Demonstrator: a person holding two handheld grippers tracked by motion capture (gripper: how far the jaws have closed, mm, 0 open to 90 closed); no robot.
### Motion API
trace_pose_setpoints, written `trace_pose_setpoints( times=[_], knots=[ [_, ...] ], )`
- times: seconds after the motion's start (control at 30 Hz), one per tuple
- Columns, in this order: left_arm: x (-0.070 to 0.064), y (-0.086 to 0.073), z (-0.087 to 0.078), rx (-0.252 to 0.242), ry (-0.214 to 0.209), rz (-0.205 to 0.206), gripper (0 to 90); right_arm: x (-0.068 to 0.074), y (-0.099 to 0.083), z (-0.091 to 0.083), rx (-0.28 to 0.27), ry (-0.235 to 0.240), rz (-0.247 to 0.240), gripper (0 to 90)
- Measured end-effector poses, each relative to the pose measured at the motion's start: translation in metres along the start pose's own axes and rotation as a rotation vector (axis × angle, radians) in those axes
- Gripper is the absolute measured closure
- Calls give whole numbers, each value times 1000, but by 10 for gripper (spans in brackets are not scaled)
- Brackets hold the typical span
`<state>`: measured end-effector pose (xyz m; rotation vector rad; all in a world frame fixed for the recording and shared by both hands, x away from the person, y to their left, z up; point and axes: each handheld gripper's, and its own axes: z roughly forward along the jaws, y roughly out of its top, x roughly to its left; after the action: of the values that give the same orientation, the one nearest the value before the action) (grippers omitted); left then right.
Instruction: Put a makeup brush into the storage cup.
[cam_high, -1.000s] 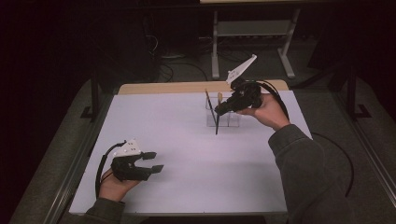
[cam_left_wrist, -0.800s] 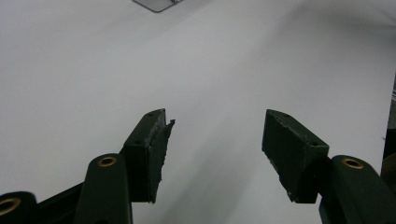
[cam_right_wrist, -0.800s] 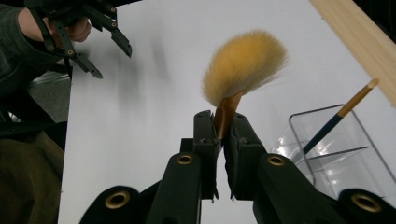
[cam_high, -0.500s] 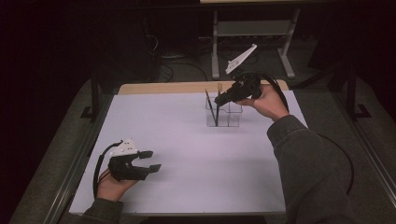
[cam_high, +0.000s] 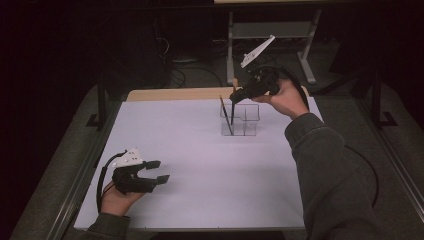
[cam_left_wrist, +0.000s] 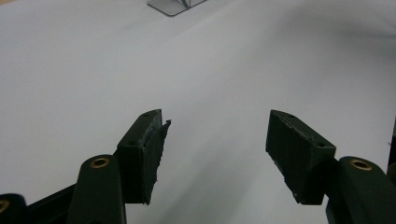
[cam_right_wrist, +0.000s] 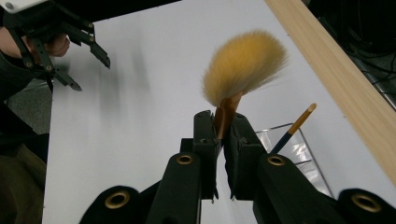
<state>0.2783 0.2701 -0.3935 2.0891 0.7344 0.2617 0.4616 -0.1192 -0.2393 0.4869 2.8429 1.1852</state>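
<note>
My right gripper (cam_high: 236, 95) is held above a clear plastic holder (cam_high: 247, 125) at the far middle of the white table (cam_high: 200, 200). It is shut on a makeup brush (cam_right_wrist: 244, 65) with a fluffy yellow head, jaws closed on its copper neck. The brush's dark handle (cam_high: 232, 112) hangs down at the holder's left compartment; I cannot tell whether its end is inside. A thin dark pencil (cam_high: 225, 114) with a tan tip (cam_right_wrist: 303, 115) leans in the holder (cam_right_wrist: 299, 154). My left gripper (cam_high: 160, 171) rests at the near left, open with nothing between its pads (cam_left_wrist: 152, 156).
A wooden strip (cam_right_wrist: 336, 79) runs along the table's far edge behind the holder. A metal stand (cam_high: 272, 30) and cables lie on the dark floor beyond. In the right gripper view the left gripper (cam_right_wrist: 70, 42) sits far off on bare white table.
My right gripper has risen and drawn back toward the far edge with the brush, so the handle's lower end sits higher at the holder. The left gripper has stayed put.
</note>
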Motion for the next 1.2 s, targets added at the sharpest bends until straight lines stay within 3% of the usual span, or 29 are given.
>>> trace_pose_setpoints(
  times=[0.2, 0.37, 0.6, 1.2],
  knots=[
    [2, 0, -1, -3, 2, 6, 360, -10, 4, -4, 7, -17, 9, 827],
    [5, -2, -3, -17, 0, -19, 355, -21, 5, -5, 10, -29, 33, 827],
    [7, -3, -4, -23, 3, -19, 355, -33, 5, -8, 21, -53, 60, 827],
    [8, -5, -8, -26, 9, -27, 351, -56, 5, -1, 24, -87, 113, 827]
  ],
)
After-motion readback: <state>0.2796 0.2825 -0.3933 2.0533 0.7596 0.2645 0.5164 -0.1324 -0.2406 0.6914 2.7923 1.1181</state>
